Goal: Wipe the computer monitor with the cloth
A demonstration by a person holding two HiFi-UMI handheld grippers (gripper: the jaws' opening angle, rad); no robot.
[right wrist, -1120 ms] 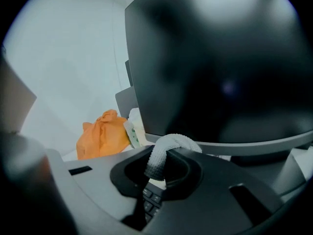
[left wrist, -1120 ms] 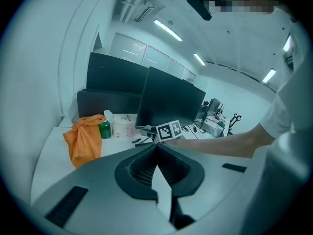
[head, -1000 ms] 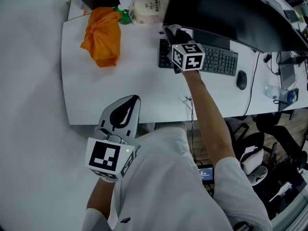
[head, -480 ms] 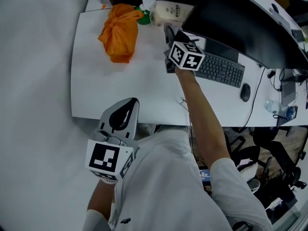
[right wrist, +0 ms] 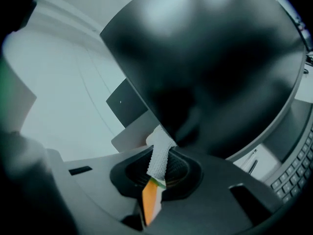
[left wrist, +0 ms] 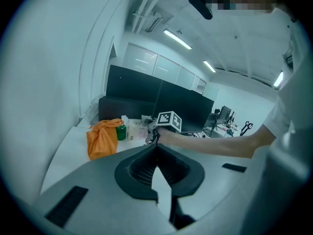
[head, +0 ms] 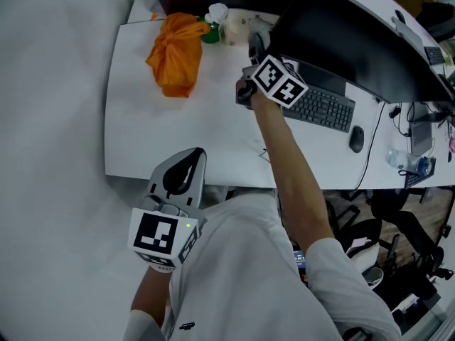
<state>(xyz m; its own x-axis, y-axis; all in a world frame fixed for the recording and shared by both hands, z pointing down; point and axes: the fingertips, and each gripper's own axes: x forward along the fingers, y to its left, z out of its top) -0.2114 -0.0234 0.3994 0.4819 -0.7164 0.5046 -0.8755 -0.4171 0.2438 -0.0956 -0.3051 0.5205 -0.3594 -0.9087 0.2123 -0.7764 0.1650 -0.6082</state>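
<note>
The dark computer monitor (head: pixel 355 41) stands at the back of the white desk (head: pixel 178 133) and fills most of the right gripper view (right wrist: pixel 210 58). My right gripper (head: pixel 253 47) is raised at the monitor's lower left corner. It is shut on a white textured cloth (right wrist: pixel 159 158) with an orange and green edge, whose tip meets the screen's bottom edge. My left gripper (head: pixel 186 160) hangs off the desk's front edge by my body, jaws together and empty; it looks across the desk from the left gripper view (left wrist: pixel 157 163).
An orange cloth bundle (head: pixel 174 52), a green bottle (head: pixel 211 28) and a tissue pack (head: pixel 234 30) sit at the desk's back left. A keyboard (head: pixel 320 105) and mouse (head: pixel 356 139) lie under the monitor. A water bottle (head: pixel 409 163) lies at the right.
My right gripper rose from the keyboard's left end toward the back, up to the monitor's lower left corner. The left gripper stayed put.
</note>
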